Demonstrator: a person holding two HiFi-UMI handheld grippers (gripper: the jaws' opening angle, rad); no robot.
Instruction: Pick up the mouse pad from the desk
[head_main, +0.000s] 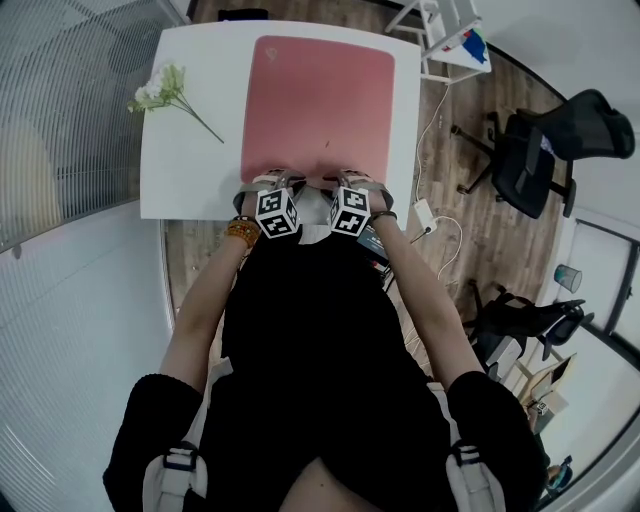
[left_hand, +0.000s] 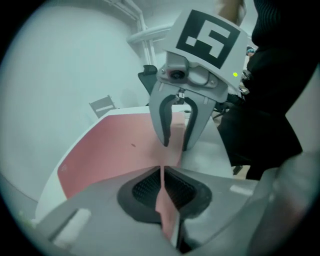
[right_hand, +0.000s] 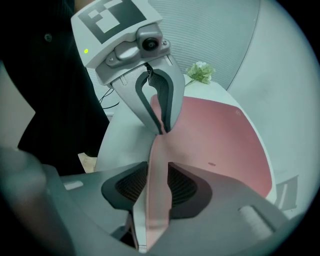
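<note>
Pink, rounded-corner soft mouse pad lies on the white rectangular desk. Most of it is flat, stretching away beyond both sets of fingers. Its near edge is at the fingers and curls up off the desk there.

Around:
- Sprig w/ pale flowers and a green stem on the desk, well left of and beyond the left fingers, clear of the pad.
- Black wheeled office chair on the wood floor, well right of the right fingers.
- White cable runs along the floor betw. desk and chair.
- White metal frame past the desk's far right corner.

Nothing sits on the pad or betw. the two grippers.

Pad's sides run parallel w/ the desk edges. A small mark sits at its far-left corner. It looks near-square from the head view, so can't tell the long axis.

Left gripper: fingers closed together on the pad's near edge; the thin pink sheet shows edge-on betw. them. Right gripper, just beside it on the same edge: fingers stand apart. The raised pad edge leans in the gap and isn't seen pinched flat.

In the head view the marker cubes and hands cover the fingertips and the pad's near edge. Person's black top hides the desk's front edge.
</note>
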